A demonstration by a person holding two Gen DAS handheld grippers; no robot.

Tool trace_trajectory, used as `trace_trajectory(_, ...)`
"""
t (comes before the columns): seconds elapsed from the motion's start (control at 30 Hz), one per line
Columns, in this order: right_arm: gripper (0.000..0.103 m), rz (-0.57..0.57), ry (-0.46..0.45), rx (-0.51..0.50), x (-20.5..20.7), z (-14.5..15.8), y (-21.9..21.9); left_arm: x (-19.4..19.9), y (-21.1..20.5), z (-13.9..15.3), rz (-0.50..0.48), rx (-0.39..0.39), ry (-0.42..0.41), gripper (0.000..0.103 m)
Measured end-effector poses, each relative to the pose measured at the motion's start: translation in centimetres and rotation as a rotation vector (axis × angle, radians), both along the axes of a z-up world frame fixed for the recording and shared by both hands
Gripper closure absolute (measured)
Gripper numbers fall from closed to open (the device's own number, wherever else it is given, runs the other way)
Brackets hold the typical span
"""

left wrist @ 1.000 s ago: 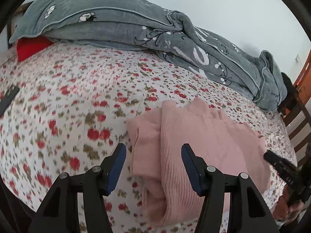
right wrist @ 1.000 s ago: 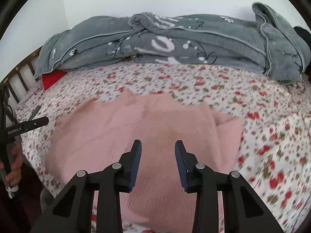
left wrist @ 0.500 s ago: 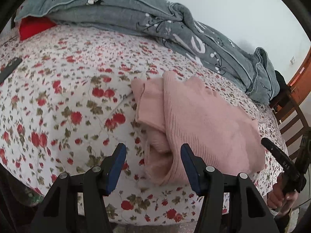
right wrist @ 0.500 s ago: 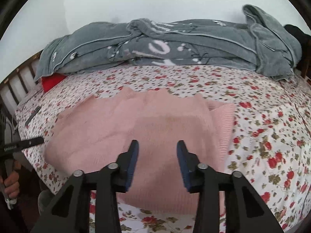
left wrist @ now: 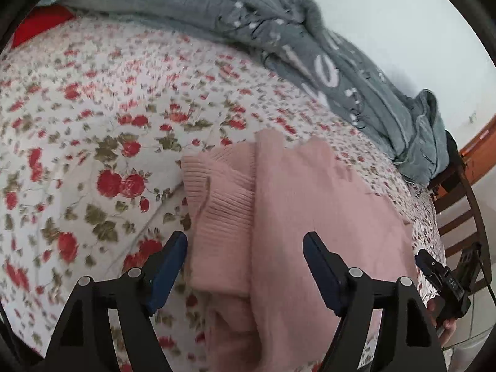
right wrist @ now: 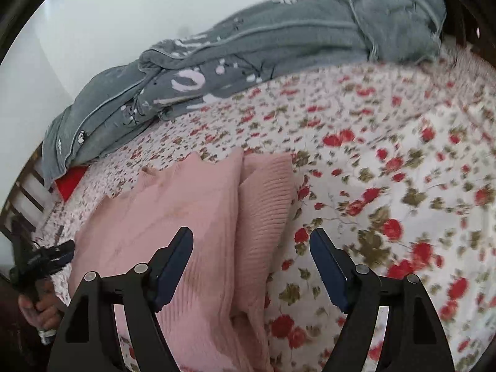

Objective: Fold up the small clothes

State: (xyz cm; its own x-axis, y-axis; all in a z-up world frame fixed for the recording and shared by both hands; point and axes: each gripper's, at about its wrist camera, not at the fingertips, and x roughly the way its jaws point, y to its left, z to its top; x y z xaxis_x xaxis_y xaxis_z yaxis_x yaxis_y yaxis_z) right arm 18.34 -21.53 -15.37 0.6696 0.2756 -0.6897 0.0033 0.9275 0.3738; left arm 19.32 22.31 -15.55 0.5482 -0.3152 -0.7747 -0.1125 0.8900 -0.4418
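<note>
Pink ribbed-knit sweater (left wrist: 310, 204) lies partly folded on the bed, spread over the white bedsheet printed with red flowers (left wrist: 93, 142). In the left wrist view its ribbed sleeve (left wrist: 220, 192) is turned in along the left side of the body panel; in the right wrist view the same sweater (right wrist: 173, 217) shows a ribbed sleeve (right wrist: 266, 198) folded along its right edge.

Left hand-held gripper (left wrist: 245, 255) stands with its blue-padded fingers wide apart and grips nothing; the sweater's sleeve edge lies between and beyond the tips. Whether the fingers touch the cloth cannot be told.

Right hand-held gripper (right wrist: 251, 255) is likewise spread wide and holds nothing, poised over the sweater's right edge where it meets the bedsheet (right wrist: 403, 186).

Crumpled grey quilt with white markings (left wrist: 279, 40) is heaped along the far side of the bed against the wall, also seen in the right wrist view (right wrist: 263, 49). Red cushion (right wrist: 69, 181) shows beneath one end of it.
</note>
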Motion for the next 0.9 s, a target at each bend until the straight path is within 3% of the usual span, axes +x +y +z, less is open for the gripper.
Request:
trace_trajectory(0.1, 0.026, 0.014, 0.051, 0.022, 1.9, -1.7, 0.4, 1.0, 0.2, -1.4, -0.009, -0.026, 0.042, 0.025)
trace_trajectory(0.23, 0.025, 0.049, 0.043, 0.029, 3.7, -2.4, 1.3, 1.8, 0.4, -1.2, -0.028, -0.043, 0.016, 0.022)
trace_trajectory(0.37, 0.023, 0.081, 0.057, 0.072, 5.2, -3.2, 1.6, 3.8, 0.4, -1.8, -0.031, -0.1, 0.048, 0.024)
trace_trajectory(0.43, 0.024, 0.098, 0.058, 0.043, 5.7, -3.2, 2.2, 4.5, 0.0, -2.1, -0.022, -0.083, 0.06, 0.03)
trace_trajectory(0.47, 0.029, 0.103, 0.055, 0.031, 5.8, -3.1, 2.4, 4.5, -0.2, -1.9, -0.009, -0.059, 0.056, 0.042)
trace_trajectory(0.5, 0.046, 0.108, 0.054, 0.013, 5.8, -3.1, 2.6, 4.5, -0.3, -1.7, 0.002, -0.047, 0.057, 0.051)
trace_trajectory(0.53, 0.059, 0.122, 0.051, 0.002, 5.9, -2.9, 2.8, 4.6, -0.3, -1.7, 0.003, -0.059, 0.061, 0.069)
trace_trajectory(0.57, 0.08, 0.13, 0.049, 0.008, 5.9, -2.8, 2.8, 4.6, -0.3, -1.4, 0.001, -0.096, 0.062, 0.078)
trace_trajectory(0.73, 0.083, 0.179, -0.045, -0.024, 5.2, 0.5, 3.6, 4.4, -1.4, 1.7, -0.021, -0.025, 0.003, 0.082)
trace_trajectory(0.9, 0.083, 0.212, -0.137, -0.006, 5.2, 5.0, 4.5, 5.3, -1.5, 4.8, -0.031, -0.056, -0.054, 0.082)
